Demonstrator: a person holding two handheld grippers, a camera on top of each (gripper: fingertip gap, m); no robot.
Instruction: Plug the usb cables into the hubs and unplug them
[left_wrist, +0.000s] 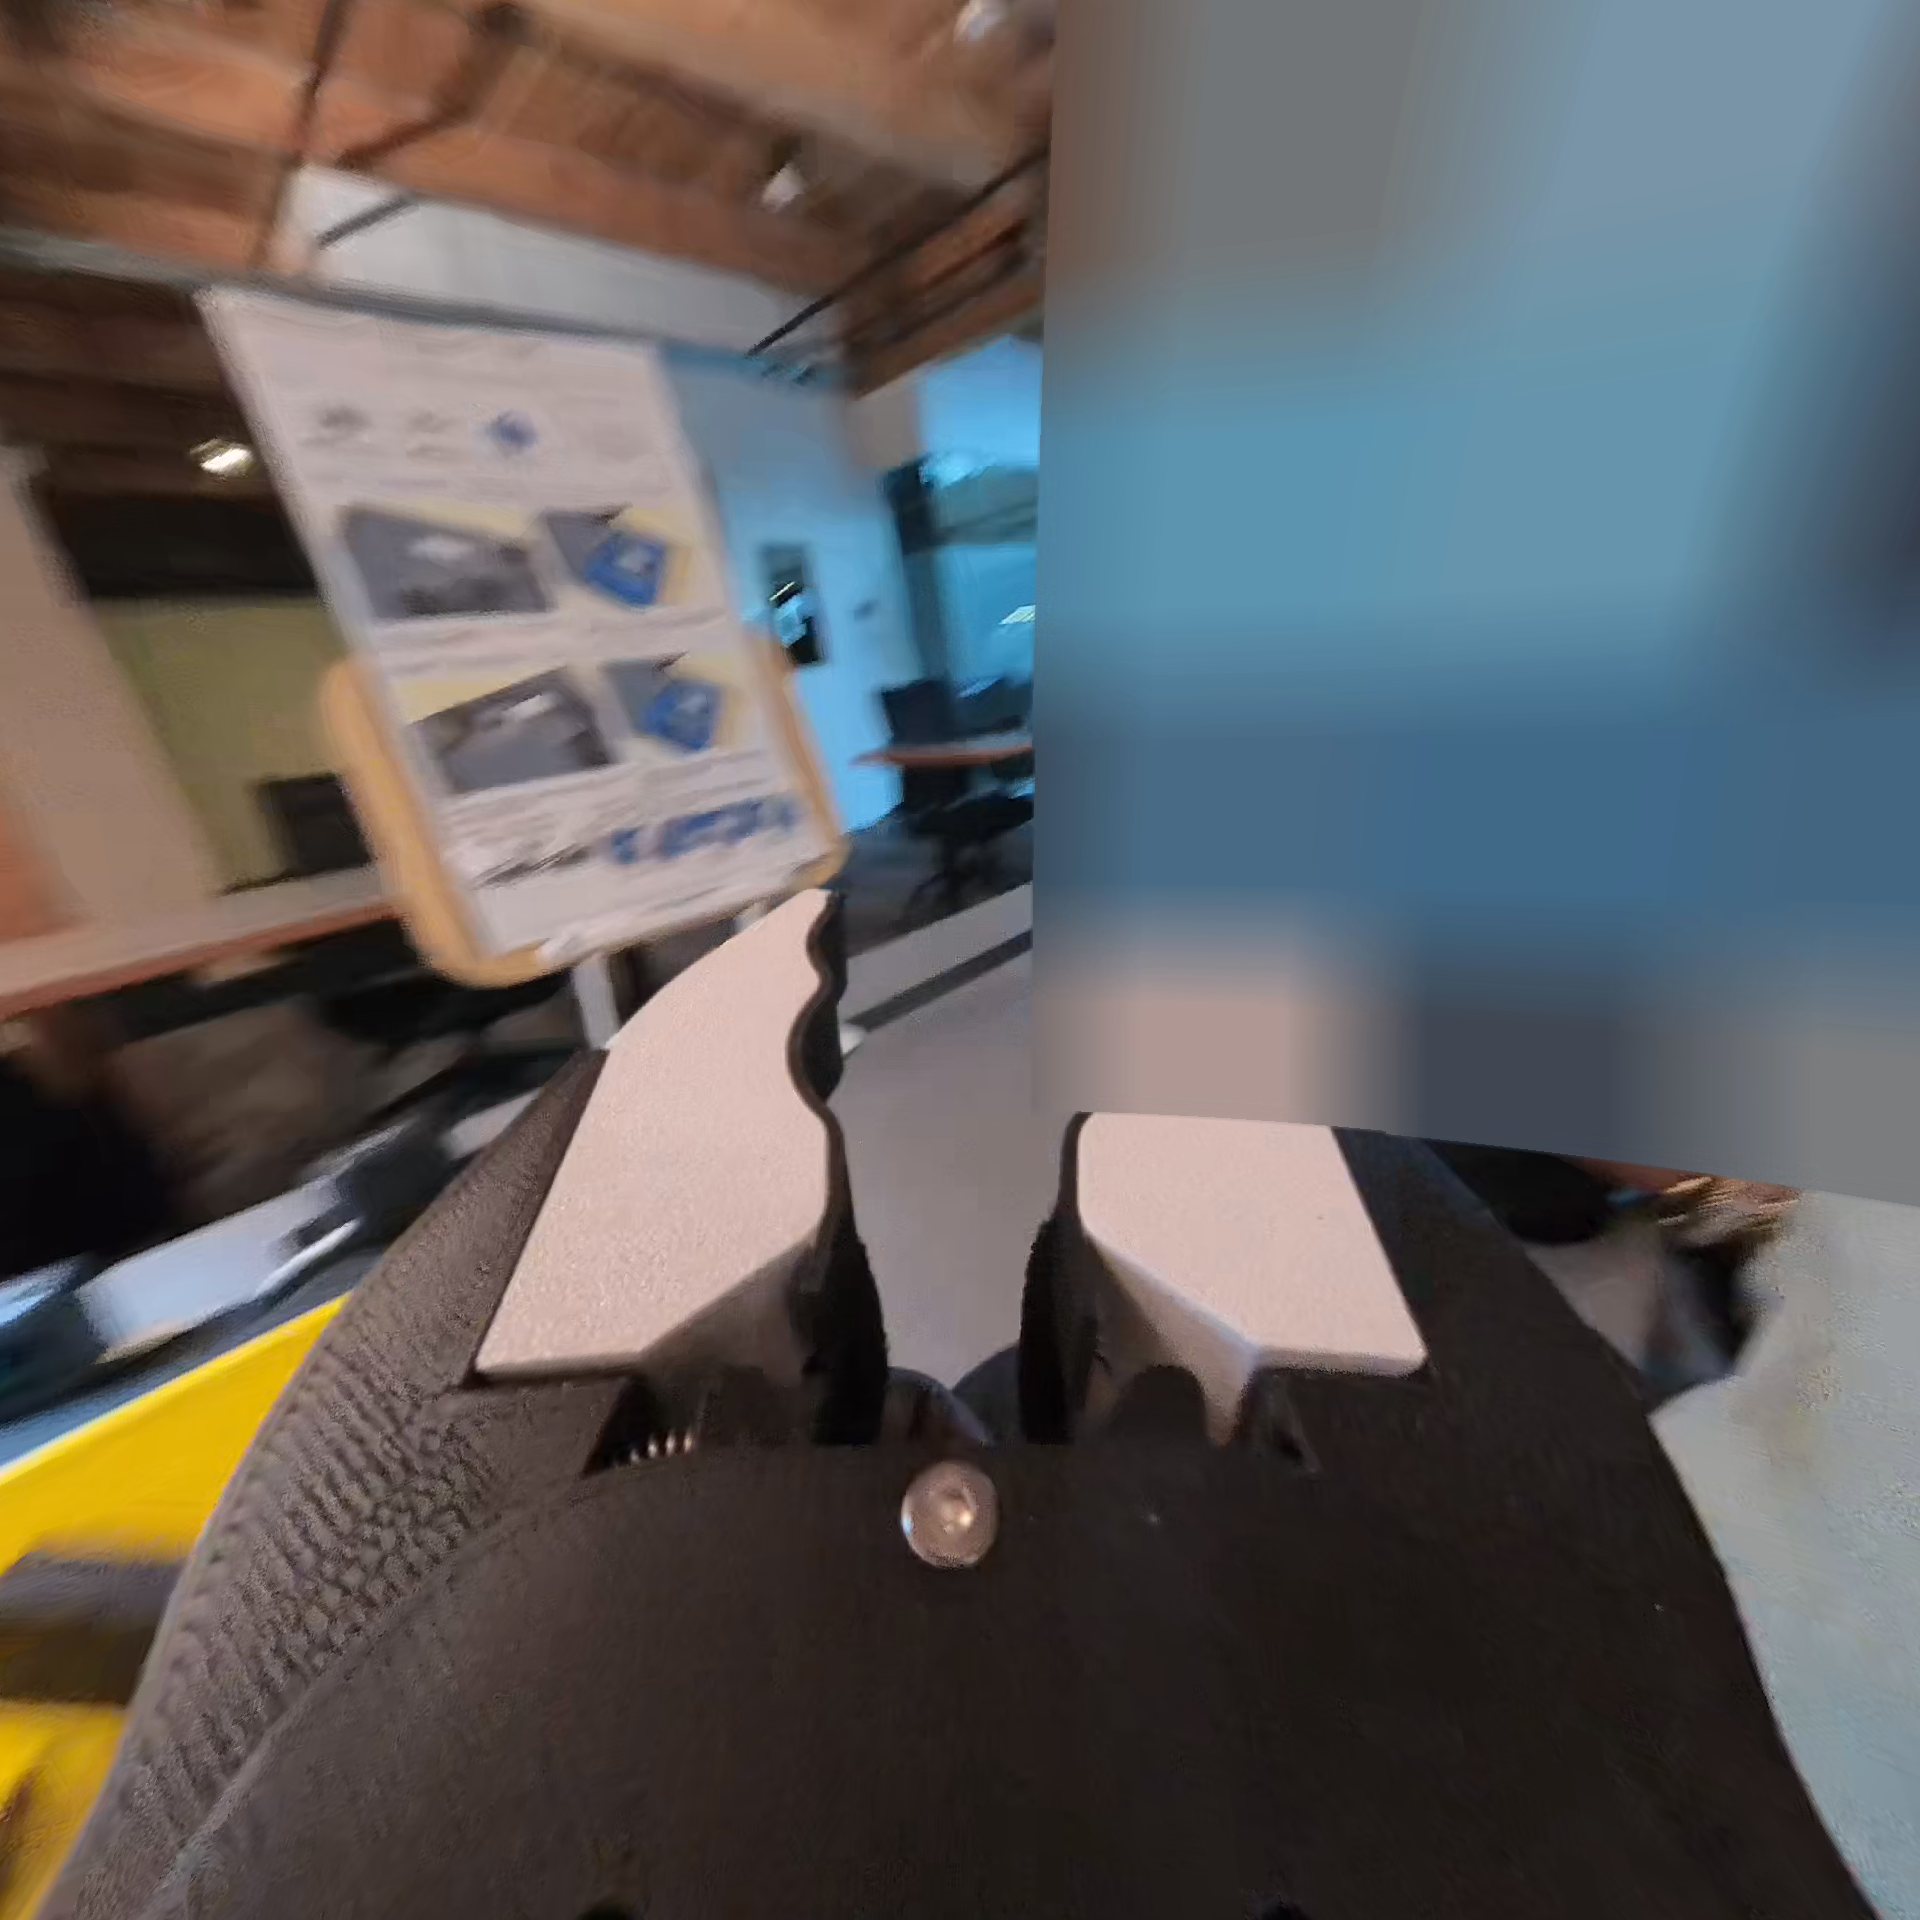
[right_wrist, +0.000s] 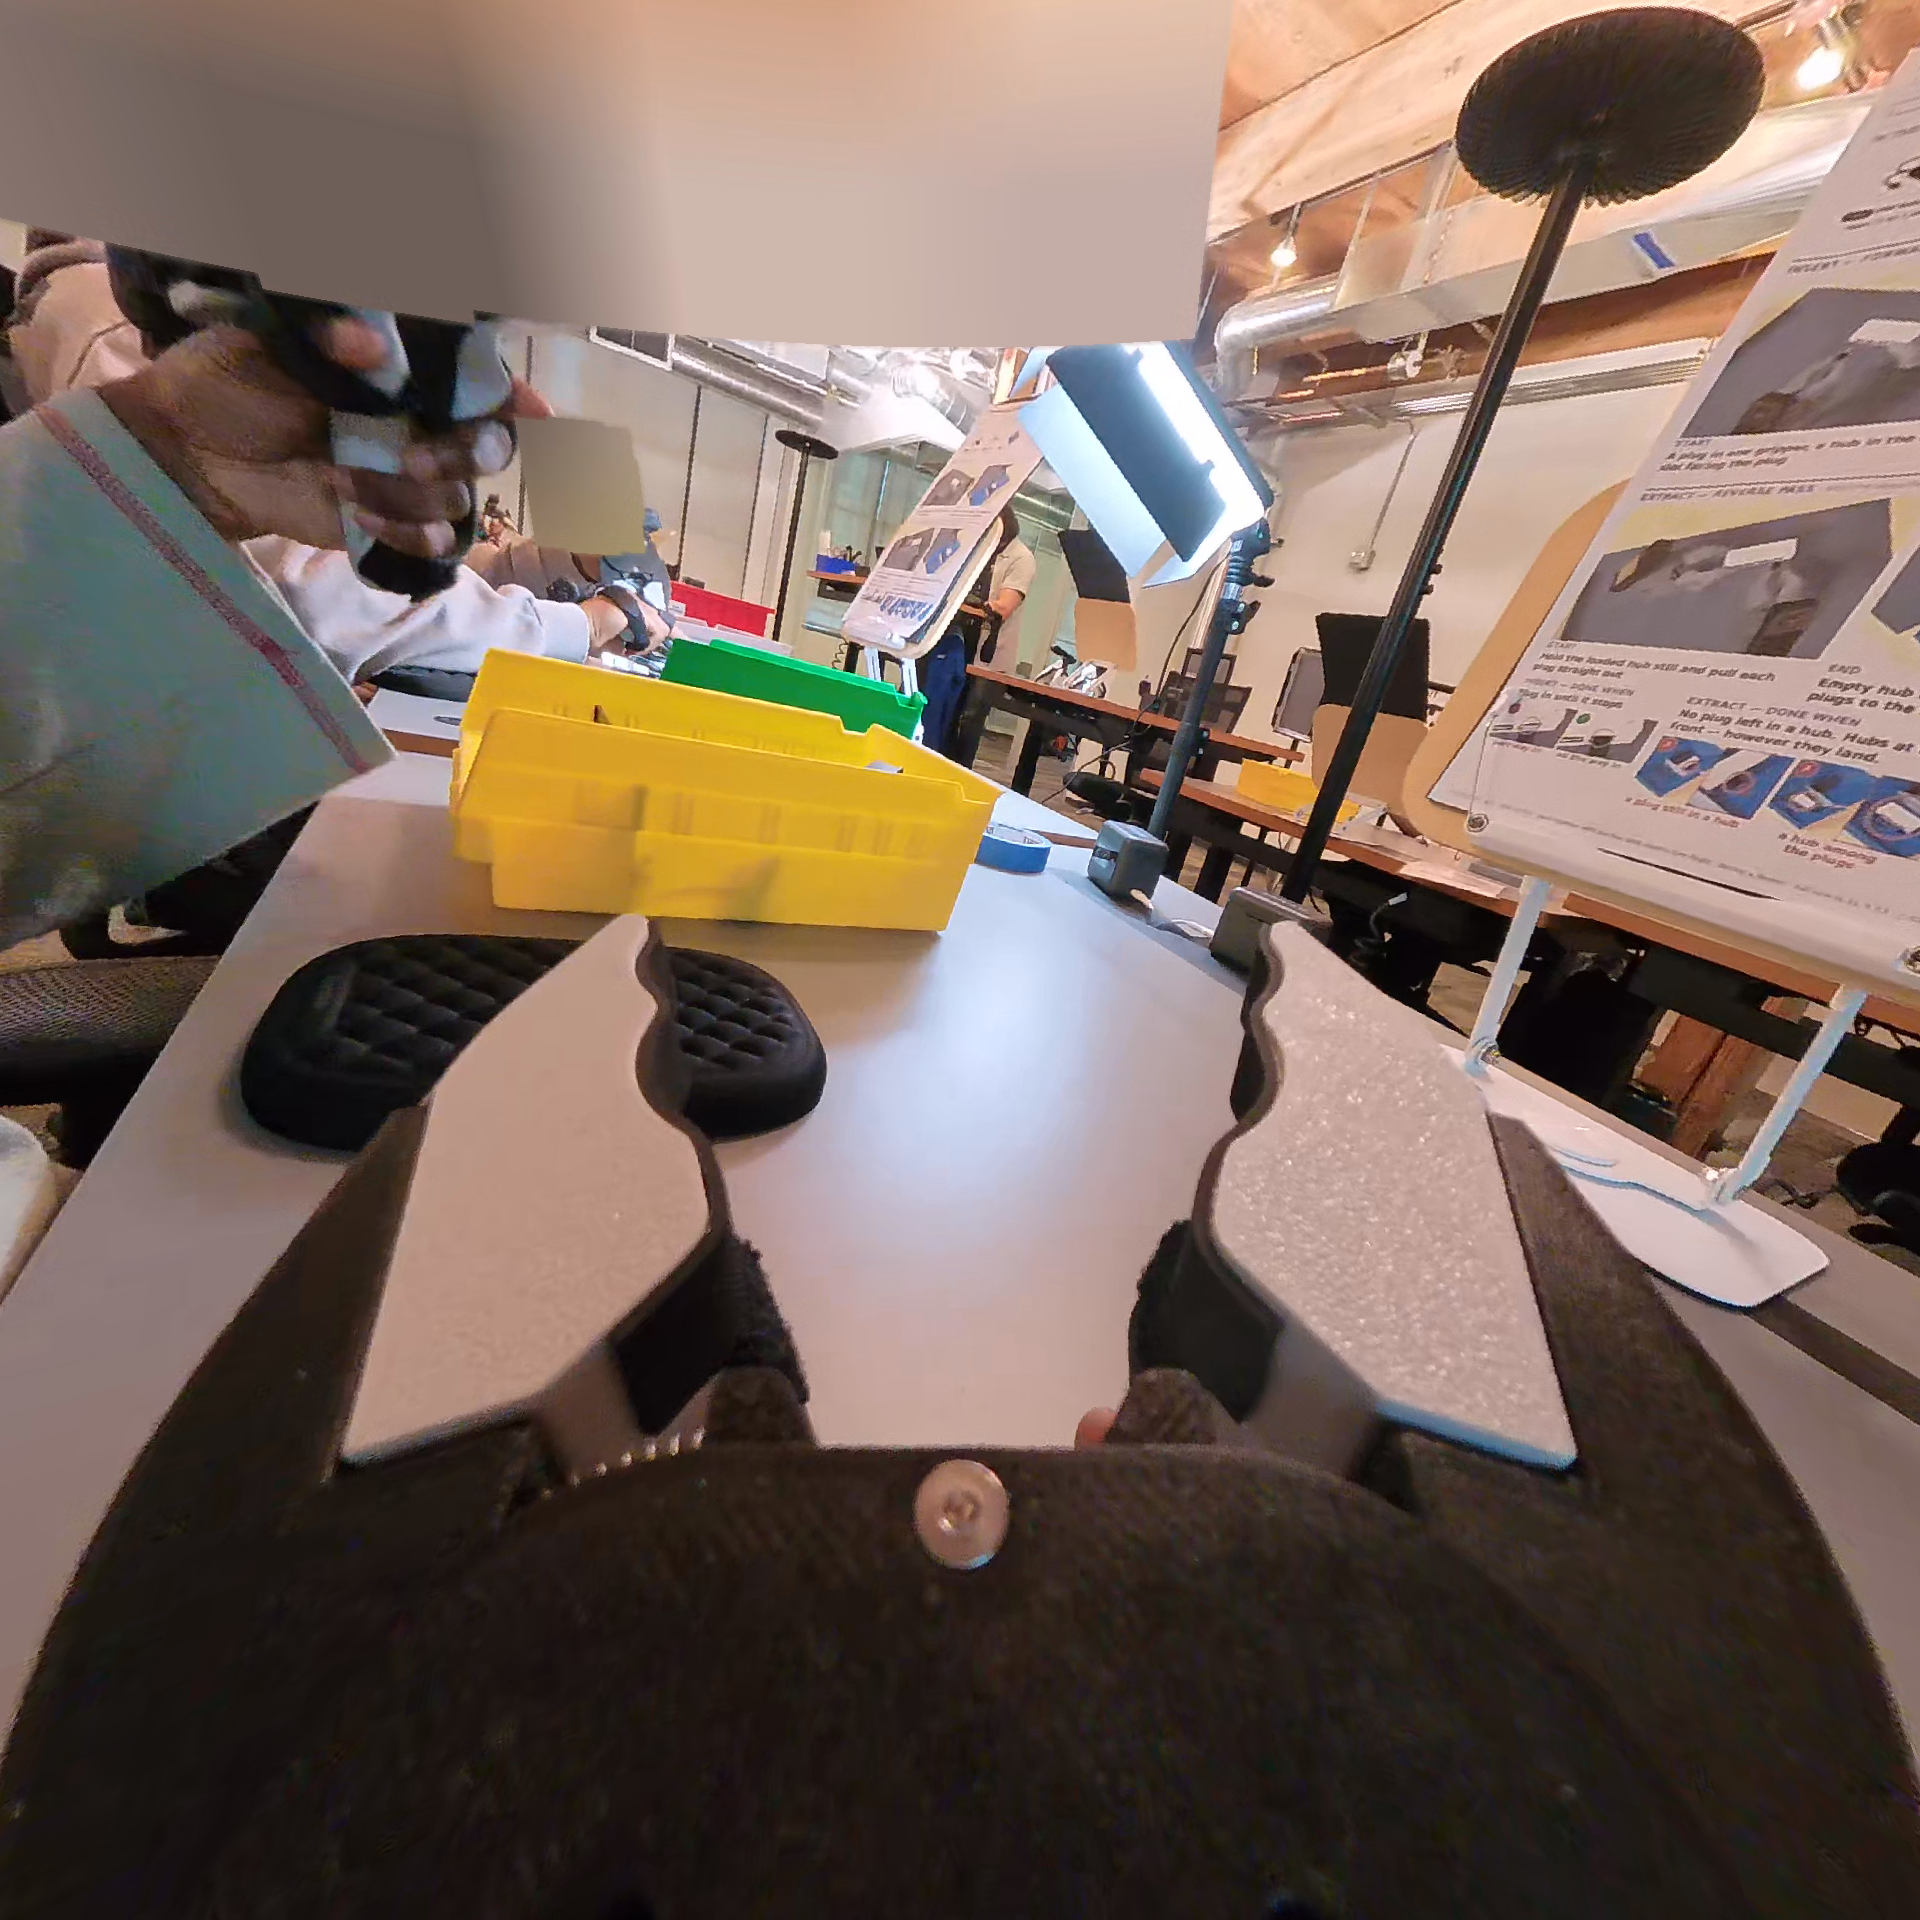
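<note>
No USB cable or hub shows in either view. My right gripper (right_wrist: 956, 935) is open wide and empty, low over the grey table (right_wrist: 987, 1195), pointing along it. My left gripper (left_wrist: 940, 935) is raised and points out into the room; the view is motion-blurred. Its left finger (left_wrist: 717, 1122) shows in full, while a blur patch covers the tip of the right finger (left_wrist: 1226, 1226). There is a gap between the fingers and nothing in it. In the right wrist view the left gripper (right_wrist: 364, 416) is held by a hand high at the upper left.
A yellow bin (right_wrist: 717, 800) stands mid-table with a green bin (right_wrist: 790, 675) behind it. A black quilted pad (right_wrist: 343, 1039), a blue tape roll (right_wrist: 1013, 847), two pole stands (right_wrist: 1382, 644) and an instruction board (right_wrist: 1714, 623) on a white stand are also there. A yellow bin edge (left_wrist: 104, 1455) shows at lower left.
</note>
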